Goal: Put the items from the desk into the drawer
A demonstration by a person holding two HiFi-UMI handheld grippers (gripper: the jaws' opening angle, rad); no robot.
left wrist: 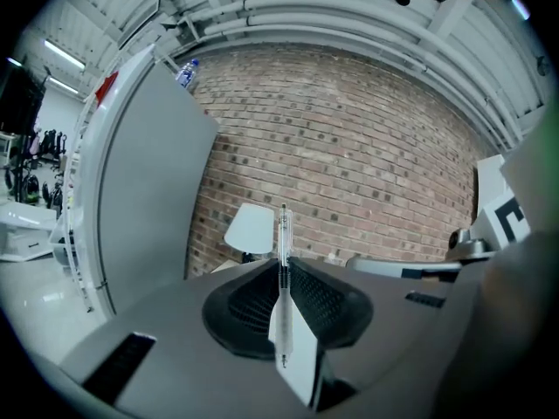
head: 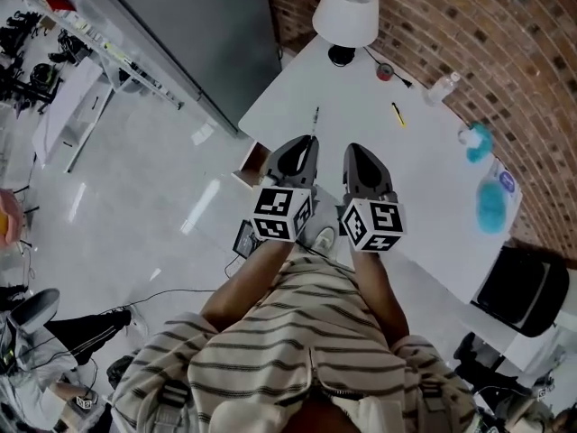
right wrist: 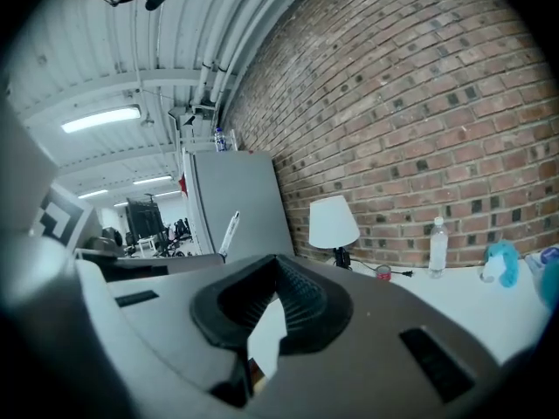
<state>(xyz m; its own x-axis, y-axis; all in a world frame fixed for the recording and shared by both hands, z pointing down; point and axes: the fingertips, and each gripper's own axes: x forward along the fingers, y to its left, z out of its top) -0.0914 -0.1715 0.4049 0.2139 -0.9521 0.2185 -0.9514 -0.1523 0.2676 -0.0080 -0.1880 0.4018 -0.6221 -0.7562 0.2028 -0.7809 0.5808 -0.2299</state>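
Observation:
My left gripper (head: 310,144) hovers over the near edge of the white desk (head: 361,129), shut on a clear pen (head: 315,118) that sticks out past its tips. In the left gripper view the pen (left wrist: 282,243) stands upright, clamped between the pads of the left gripper (left wrist: 282,267). My right gripper (head: 360,153) floats right beside it, jaws together with nothing between them; its tips (right wrist: 278,260) meet over the desk. What looks like an open drawer (head: 254,164) juts from the desk's left edge. A yellow pen (head: 398,114) lies farther along the desk.
At the desk's far end stand a white lamp (head: 345,14), a small red item (head: 385,71) and a clear bottle (head: 442,88). Blue bottles (head: 491,201) sit at the right edge. A grey partition (head: 198,34) is on the left, a black chair (head: 527,287) on the right.

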